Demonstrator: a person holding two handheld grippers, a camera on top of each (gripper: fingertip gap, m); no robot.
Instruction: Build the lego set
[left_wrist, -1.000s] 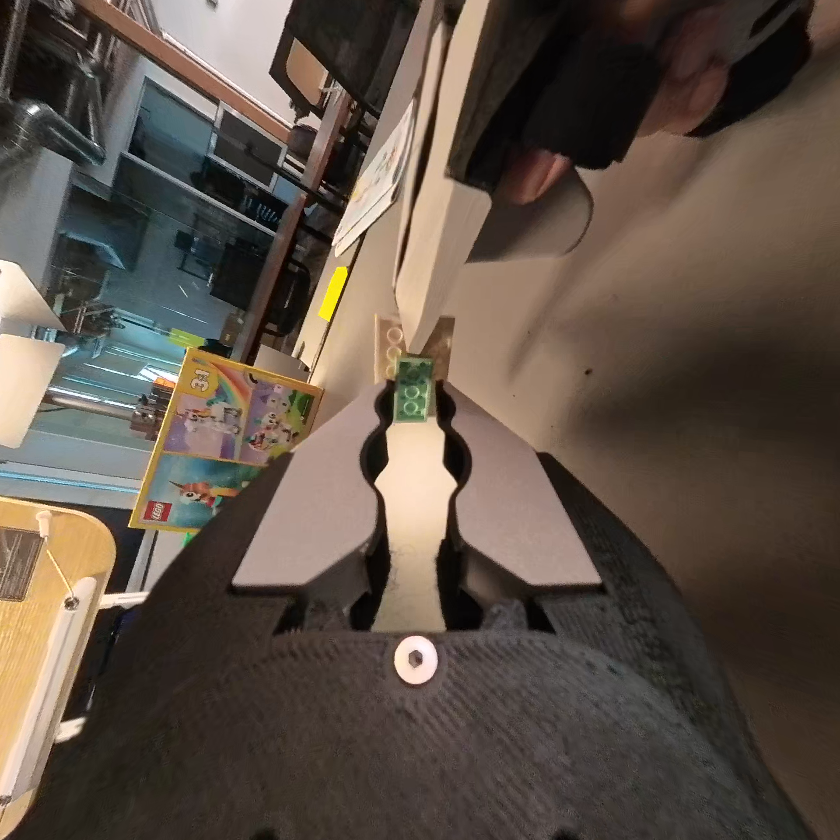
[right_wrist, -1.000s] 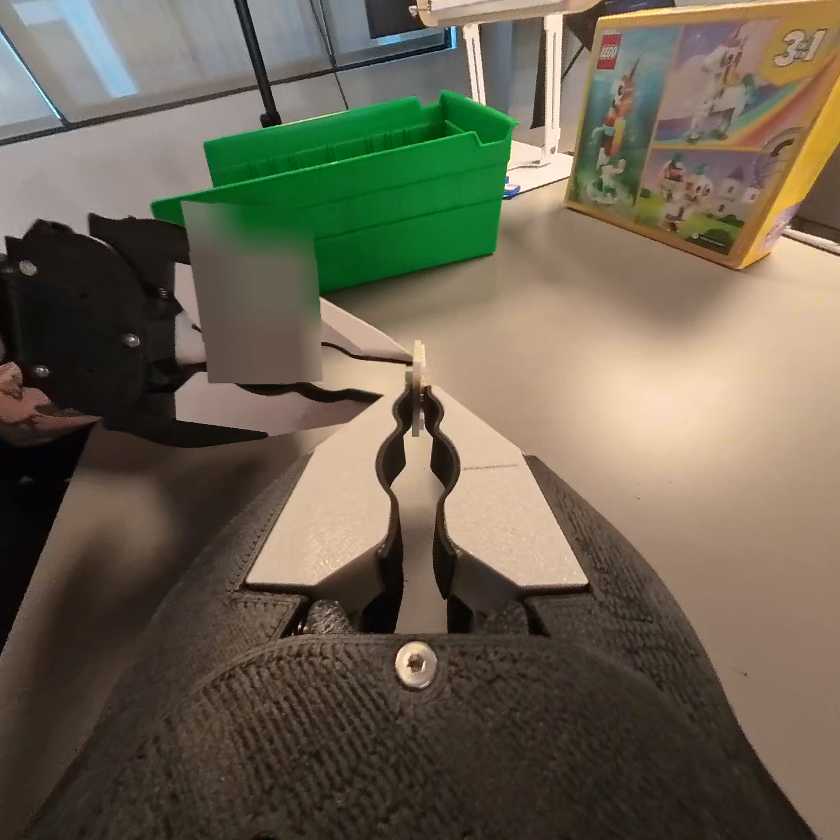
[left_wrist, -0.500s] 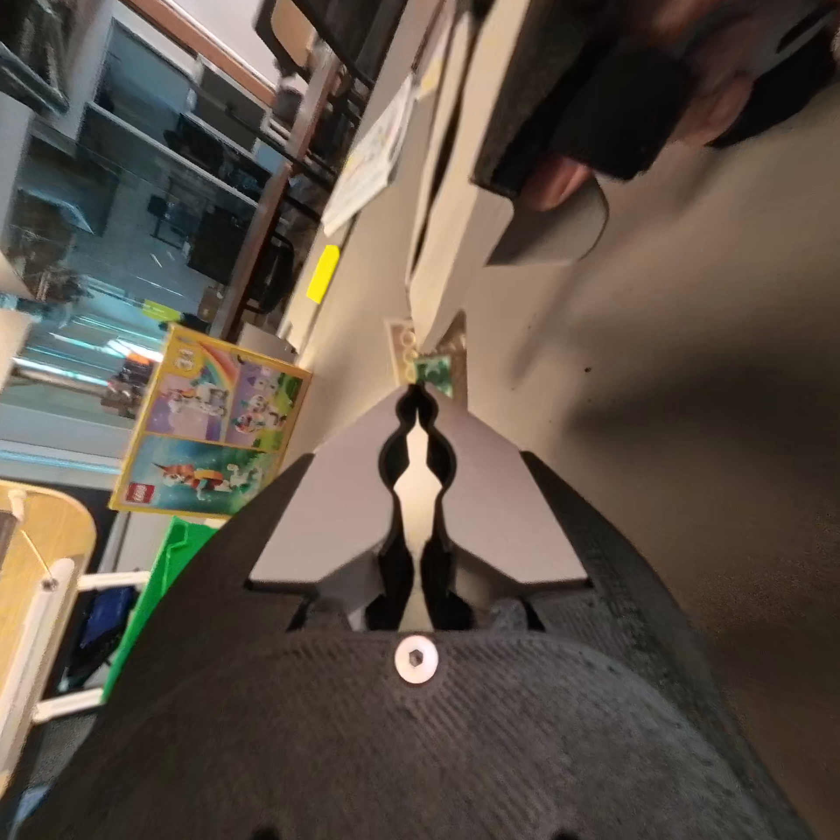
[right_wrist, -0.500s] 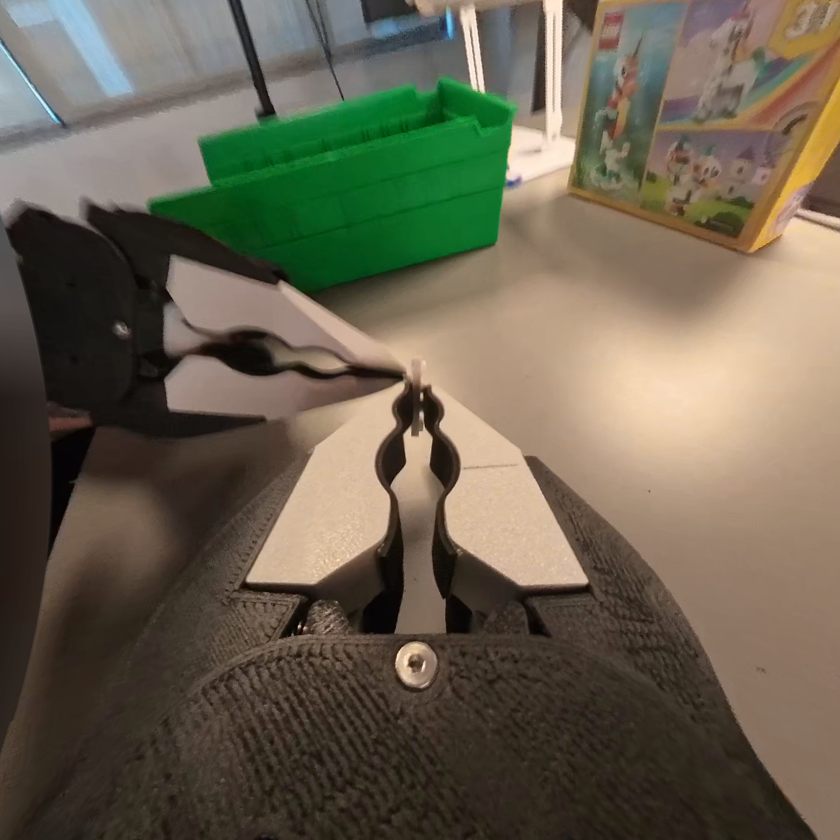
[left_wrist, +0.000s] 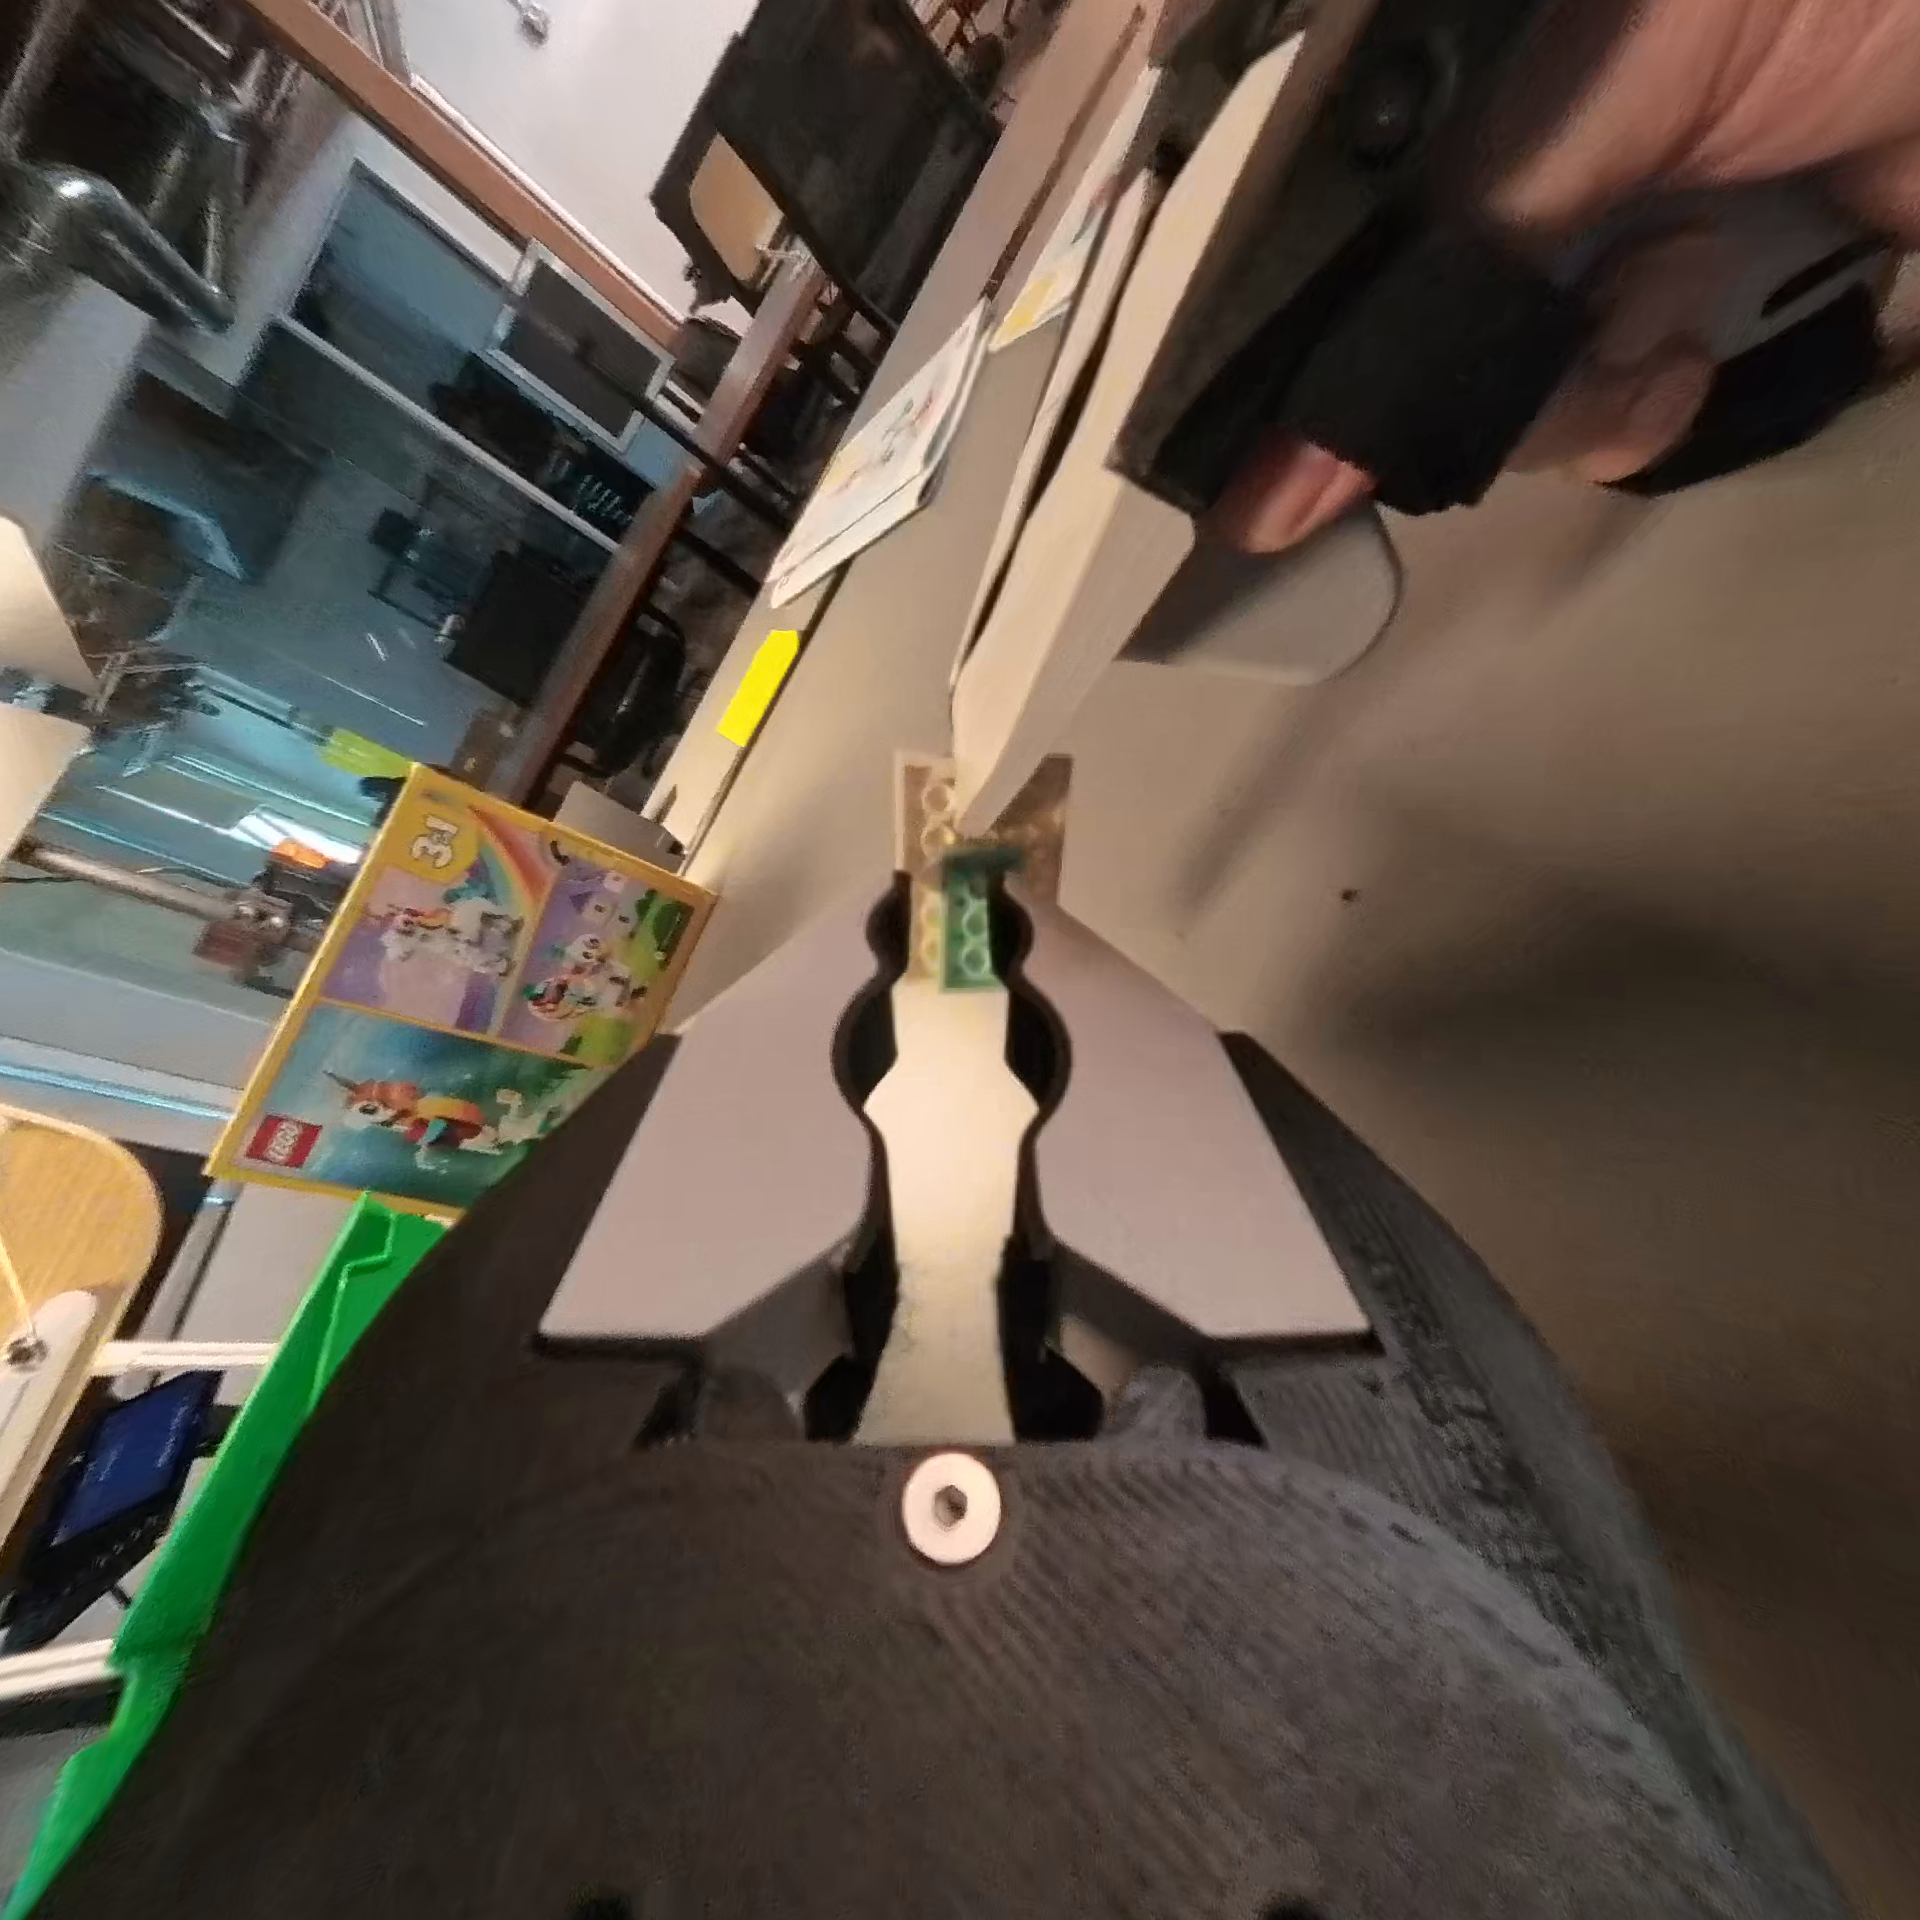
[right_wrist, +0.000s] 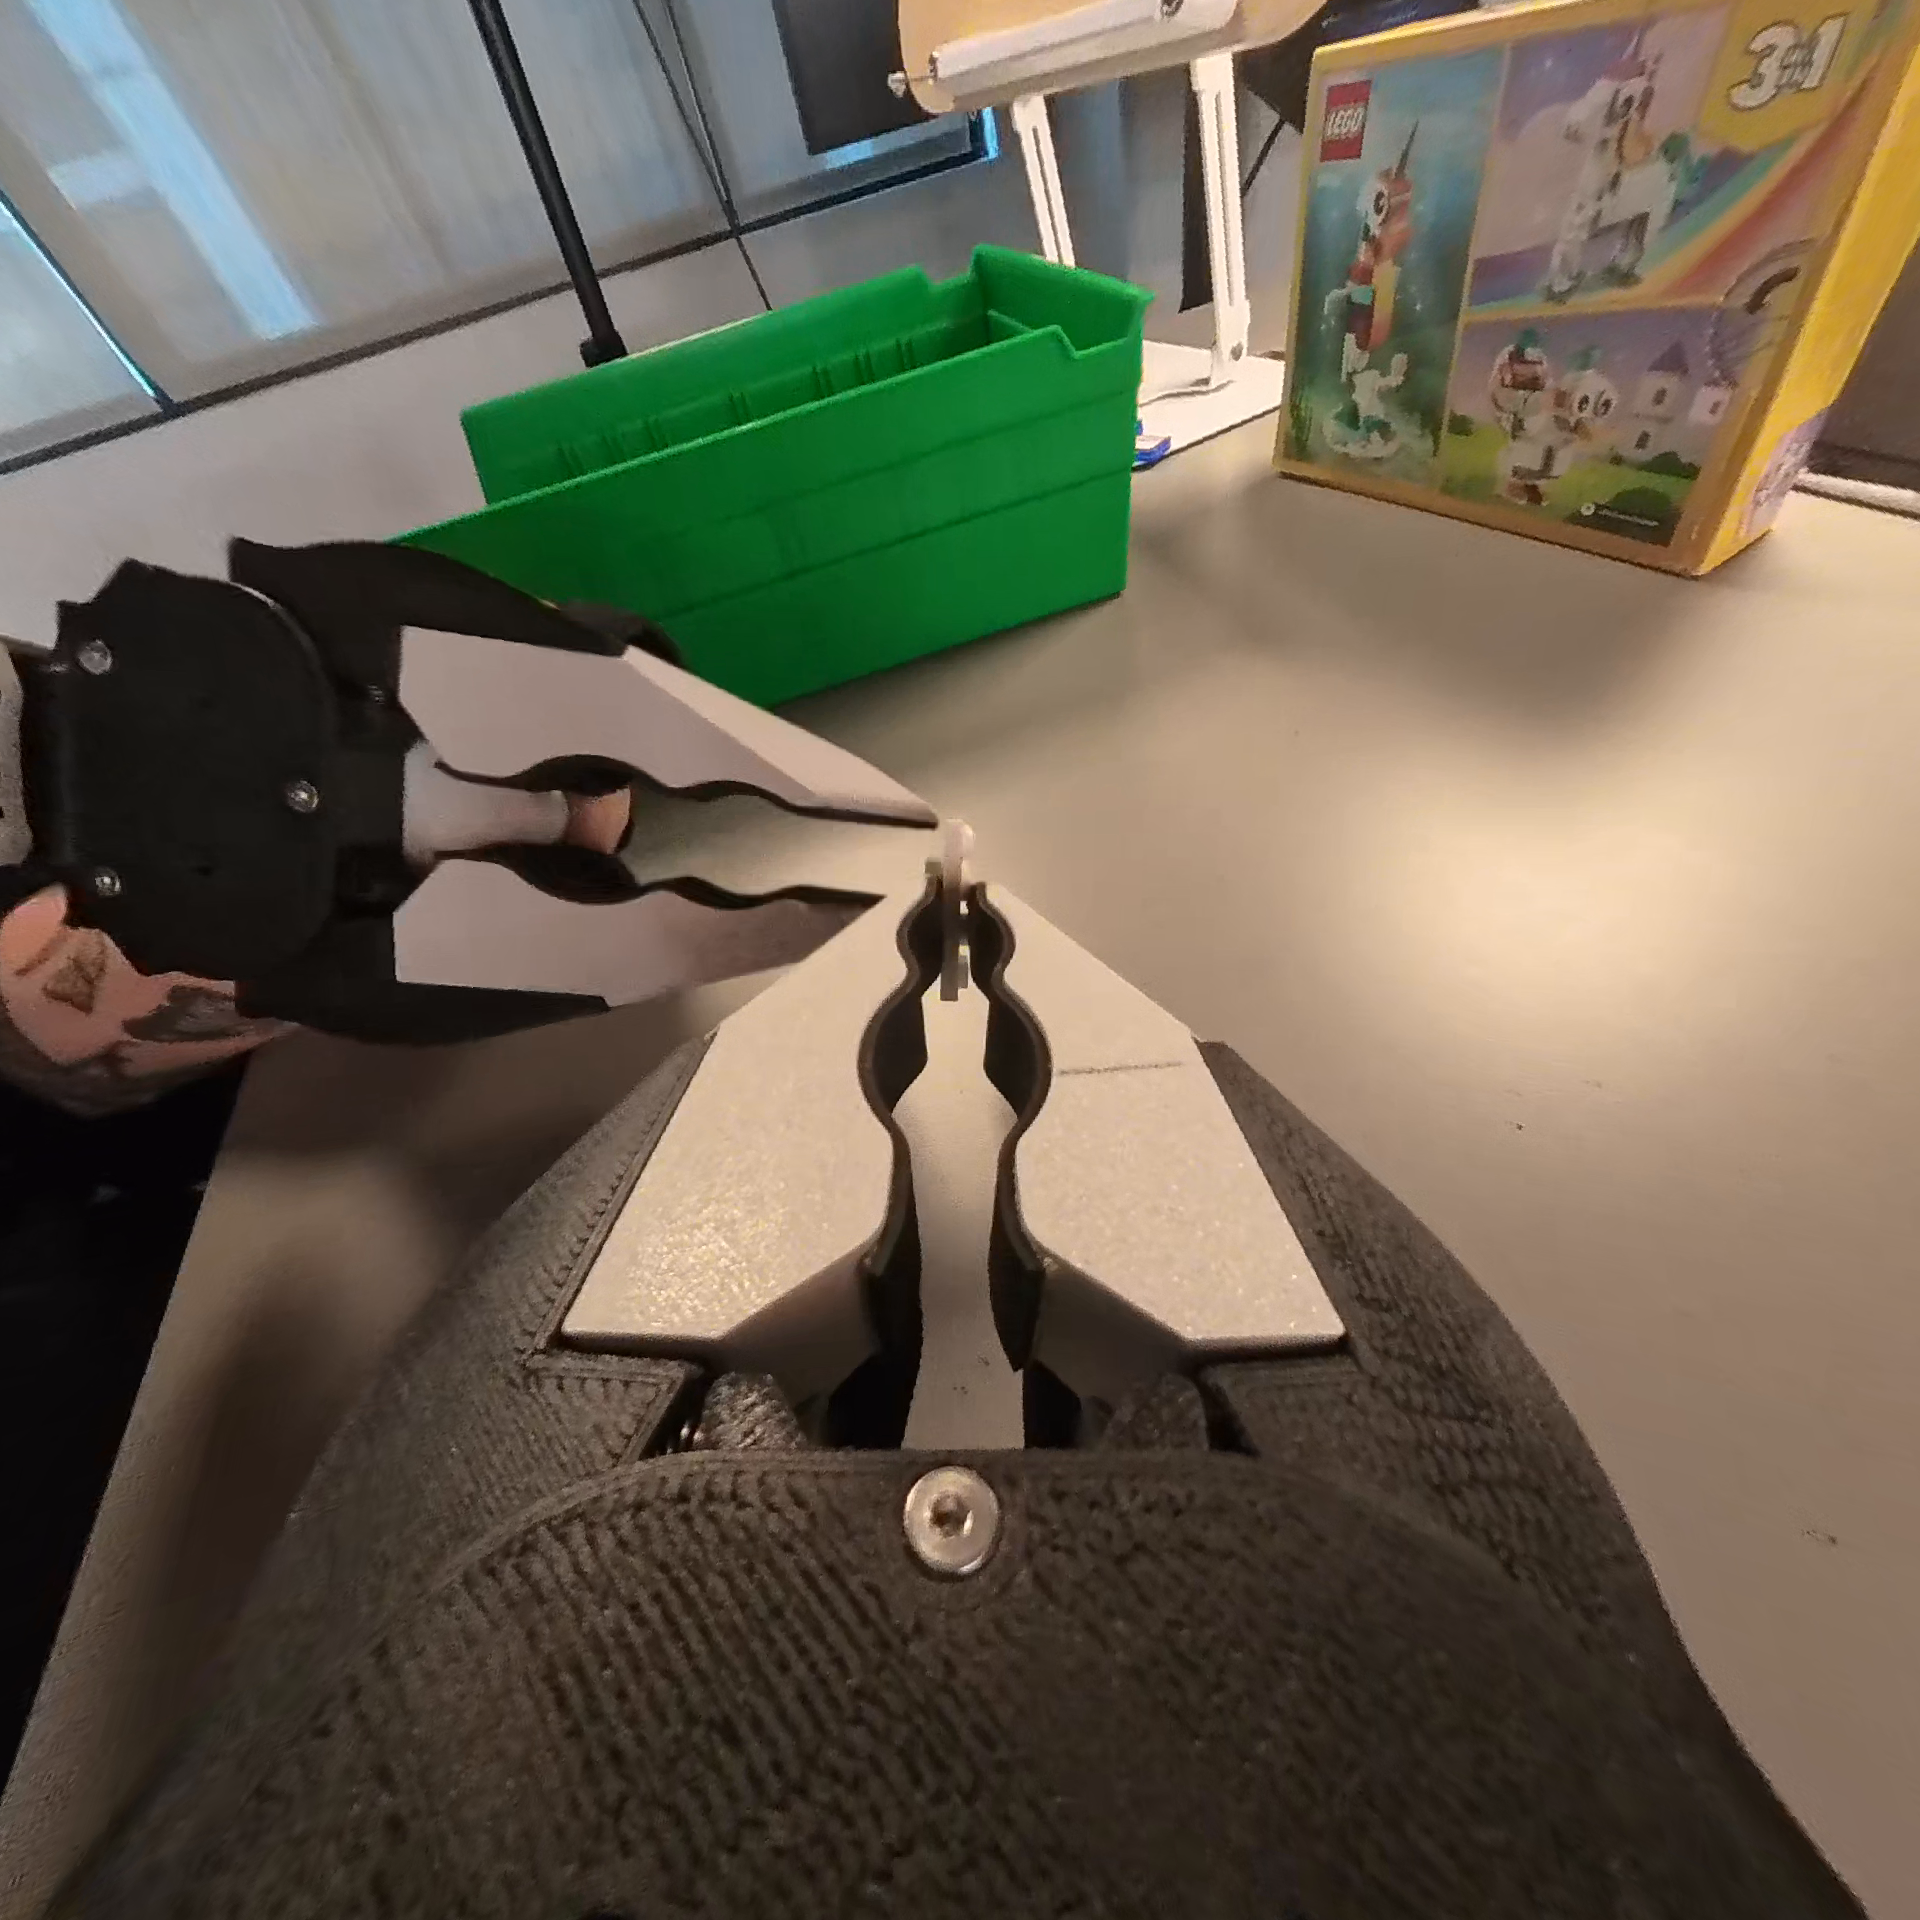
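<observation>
My right gripper (right_wrist: 951, 902) is shut on a pale tan plate (right_wrist: 955, 847), held edge-on above the grey table (right_wrist: 1455, 831). In the left wrist view this plate (left_wrist: 928, 821) shows its studs, with the right gripper (left_wrist: 971, 800) coming down from the top. A small green plate (left_wrist: 971, 925) lies against the tan plate's studded face. My left gripper (left_wrist: 961, 894) has its jaws apart, one on each side of the green plate, which does not fill the gap. In the right wrist view the left gripper (right_wrist: 899, 862) comes from the left, tips open at the tan plate.
A green bin (right_wrist: 831, 520) stands behind the grippers. The yellow set box (right_wrist: 1558, 312) stands upright at the back right beside a white lamp stand (right_wrist: 1216, 208). An instruction booklet (left_wrist: 894, 457) lies farther along the table. A person's hand (right_wrist: 94, 997) holds the left gripper. My left and right fingertips are right by each other.
Half a second ago my left gripper was nearly shut just short of the green plate. Its jaws have since opened around the plate. My right gripper still holds the tan plate.
</observation>
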